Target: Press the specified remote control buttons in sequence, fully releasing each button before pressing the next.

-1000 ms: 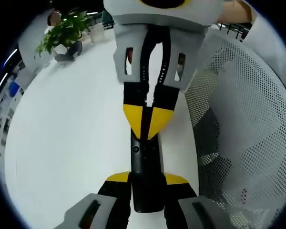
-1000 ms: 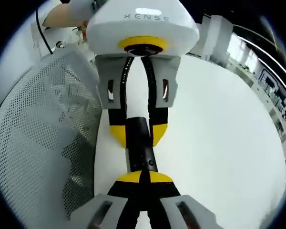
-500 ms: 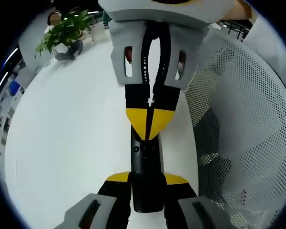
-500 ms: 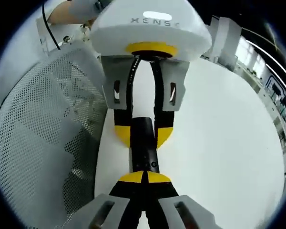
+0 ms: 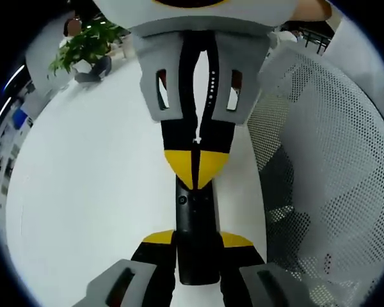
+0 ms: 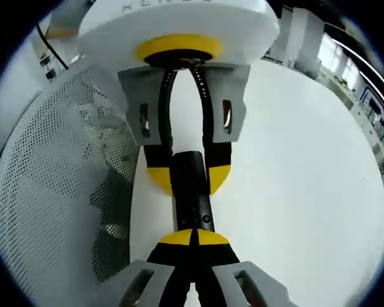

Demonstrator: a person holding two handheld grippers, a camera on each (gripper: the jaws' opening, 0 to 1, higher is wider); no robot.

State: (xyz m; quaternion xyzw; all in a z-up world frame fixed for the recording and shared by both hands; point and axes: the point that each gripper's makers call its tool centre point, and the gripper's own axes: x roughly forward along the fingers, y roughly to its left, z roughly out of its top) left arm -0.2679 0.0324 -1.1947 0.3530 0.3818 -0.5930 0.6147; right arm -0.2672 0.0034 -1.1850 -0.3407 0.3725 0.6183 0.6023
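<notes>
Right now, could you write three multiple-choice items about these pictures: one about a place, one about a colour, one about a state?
1. Where is the black remote control?
A. Lying alone on the table
B. Held between the left gripper's jaws above the white table
C. Inside the mesh chair

2. What colour are the tips of the right gripper?
A. Yellow
B. Red
C. Green

3. How does the right gripper stand?
A. Wide open
B. Shut on a plant
C. Shut, its tips together at the remote control

Answers:
1. B: in the left gripper view, the left gripper grips the remote control on both sides, with the white table behind it.
2. A: the right gripper view shows yellow tips meeting.
3. C: in both views its two tips touch each other, over the remote's upper end, beside the white mesh chair.
</notes>
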